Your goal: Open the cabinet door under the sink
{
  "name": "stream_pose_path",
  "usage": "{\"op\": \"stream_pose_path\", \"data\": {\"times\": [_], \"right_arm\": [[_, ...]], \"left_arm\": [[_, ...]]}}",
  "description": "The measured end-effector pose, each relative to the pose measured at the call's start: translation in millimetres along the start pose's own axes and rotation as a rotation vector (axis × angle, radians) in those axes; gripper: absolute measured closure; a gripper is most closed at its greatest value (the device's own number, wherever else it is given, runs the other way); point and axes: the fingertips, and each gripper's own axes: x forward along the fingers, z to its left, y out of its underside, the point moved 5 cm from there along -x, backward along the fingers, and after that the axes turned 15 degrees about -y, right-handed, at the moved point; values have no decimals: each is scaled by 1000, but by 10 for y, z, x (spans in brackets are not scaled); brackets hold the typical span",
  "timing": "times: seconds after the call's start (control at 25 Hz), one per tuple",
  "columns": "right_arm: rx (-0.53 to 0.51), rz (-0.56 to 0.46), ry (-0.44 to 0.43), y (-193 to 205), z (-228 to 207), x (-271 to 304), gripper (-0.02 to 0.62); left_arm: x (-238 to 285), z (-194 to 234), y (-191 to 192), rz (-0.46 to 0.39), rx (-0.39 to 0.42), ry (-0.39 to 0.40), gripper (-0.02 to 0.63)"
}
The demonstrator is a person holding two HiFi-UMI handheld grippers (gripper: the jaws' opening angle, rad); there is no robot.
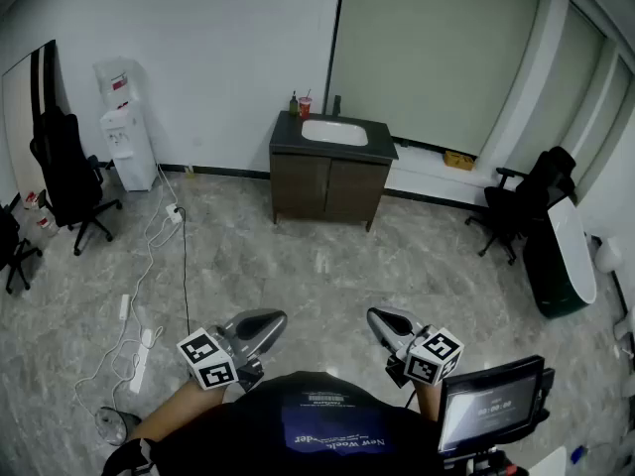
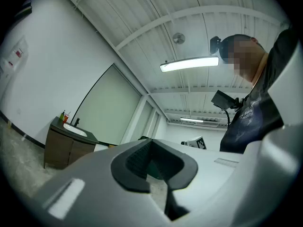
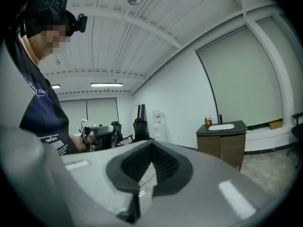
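Finds the cabinet (image 1: 327, 188) against the far wall, under the sink (image 1: 334, 132). Records both fronts flush and closed: left door (image 1: 301, 184), right door (image 1: 357, 192). Notes a red cup (image 1: 305, 105) and a bottle (image 1: 294, 101) at the back left corner of the top. Reads no writing on cabinet, cup or bottle.

Sees a red label on the dispenser (image 1: 127, 132) left of the cabinet, too small to read. Makes out "New" on the shirt (image 1: 322, 429), upside down in the head view; cannot read the rest with certainty. Cannot read the text on the screen (image 1: 491, 403) at lower right. Notes black-and-white square markers on both gripper cubes.

Places the cabinet well apart from both grippers, across bare floor (image 1: 317, 266), ahead and between them. Puts the left gripper (image 1: 266, 325) and right gripper (image 1: 383, 320) low in the head view, close to the body, tips toward the cabinet. Finds the cabinet small and distant in both gripper views, at left in the left one, at right in the right one. Finds the jaws of each gripper closed together, with nothing between them.
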Motion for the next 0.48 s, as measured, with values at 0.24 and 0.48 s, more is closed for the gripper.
{"op": "stream_pose_path", "data": {"times": [0.24, 0.48], "right_arm": [[5, 0, 3, -22, 39, 46, 597], [8, 12, 1, 0, 42, 69, 597]], "left_arm": [[-37, 21, -60, 2, 4, 4, 606], [-51, 36, -65, 4, -2, 8, 606]]}}
